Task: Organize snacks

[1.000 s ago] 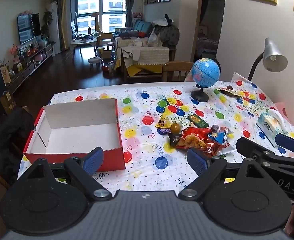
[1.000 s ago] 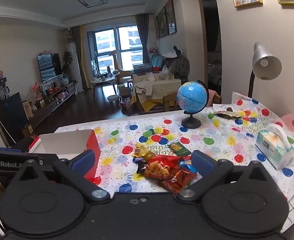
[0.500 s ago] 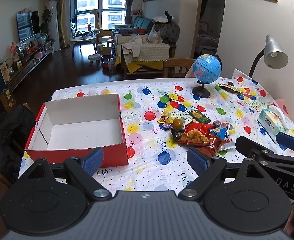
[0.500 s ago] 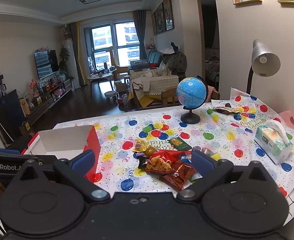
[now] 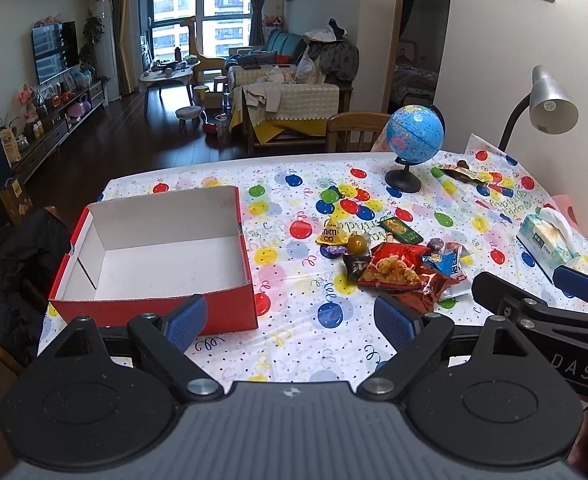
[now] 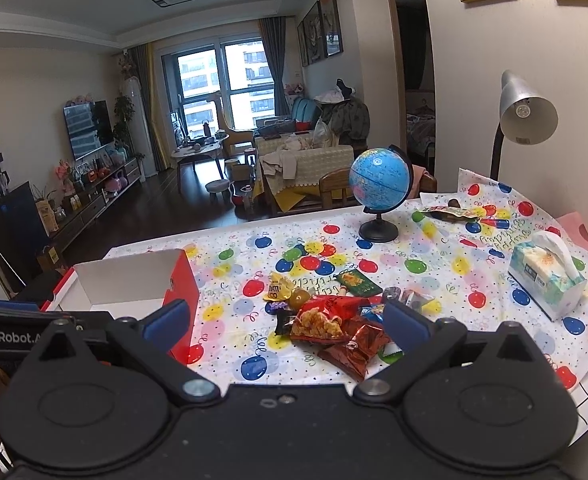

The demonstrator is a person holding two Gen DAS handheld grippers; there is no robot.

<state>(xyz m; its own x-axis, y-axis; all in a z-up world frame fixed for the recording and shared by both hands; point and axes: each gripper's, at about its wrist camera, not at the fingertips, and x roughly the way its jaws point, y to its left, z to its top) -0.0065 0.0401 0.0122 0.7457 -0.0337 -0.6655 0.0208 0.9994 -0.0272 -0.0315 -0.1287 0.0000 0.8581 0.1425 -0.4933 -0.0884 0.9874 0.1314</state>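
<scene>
Blue-padded, the left gripper and right gripper both hang with jaws spread wide, gripping nothing. Just beyond the left gripper's left finger sits the red box, its white inside bare. The snack pile lies ahead of the right gripper, bare tablecloth between box and pile. One yellow packet reads "m&m's"; gripper bodies read "GenRobot" and "DAS".

Each claw is black plastic with blue ribbed pads, silver pivot screws and white lettering.
</scene>
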